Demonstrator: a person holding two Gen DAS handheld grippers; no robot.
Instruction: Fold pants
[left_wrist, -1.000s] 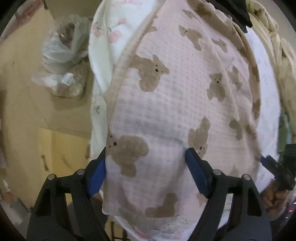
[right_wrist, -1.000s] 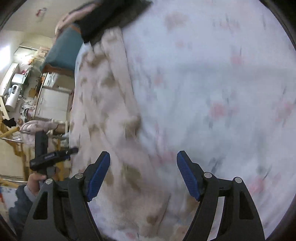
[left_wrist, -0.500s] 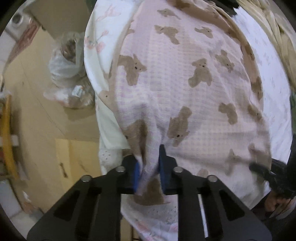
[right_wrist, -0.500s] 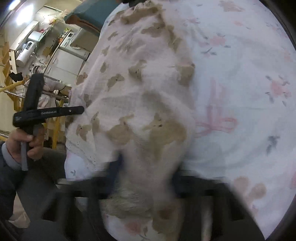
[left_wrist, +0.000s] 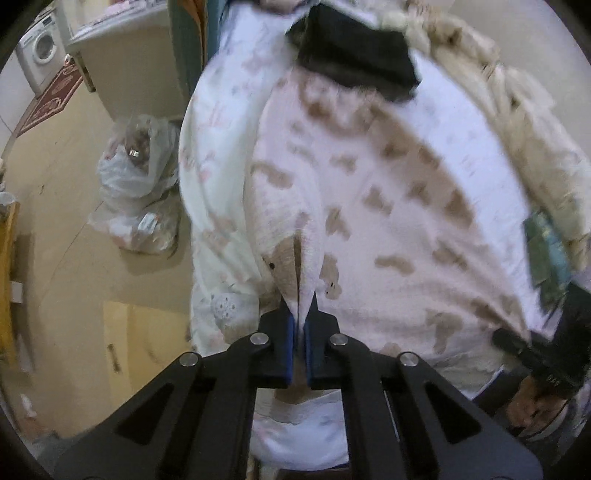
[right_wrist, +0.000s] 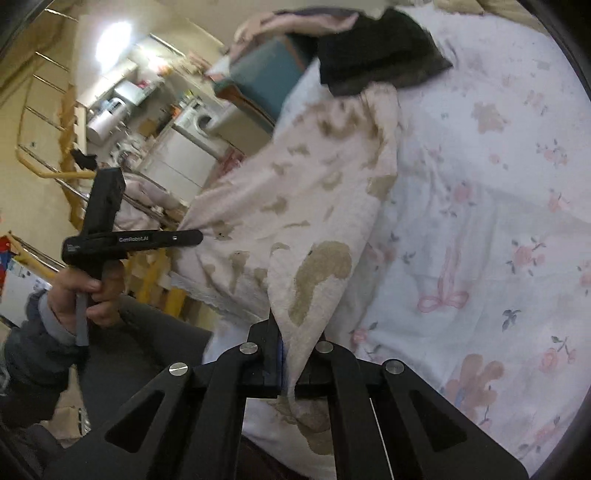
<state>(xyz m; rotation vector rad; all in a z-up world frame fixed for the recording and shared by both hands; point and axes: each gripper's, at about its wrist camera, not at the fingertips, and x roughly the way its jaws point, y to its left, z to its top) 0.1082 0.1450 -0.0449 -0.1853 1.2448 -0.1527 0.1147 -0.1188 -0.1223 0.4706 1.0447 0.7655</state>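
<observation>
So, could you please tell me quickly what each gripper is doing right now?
Left gripper: closed on the bear-print pants.
Right gripper: closed on the same pants.

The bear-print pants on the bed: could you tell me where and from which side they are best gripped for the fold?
Grip the bear-print pants at their near edge, one corner per gripper, coming in from the bedside. That edge overhangs the floral sheet, so fingers can close on it. The left gripper and right gripper already pinch it there, the cloth between them lifted.
</observation>
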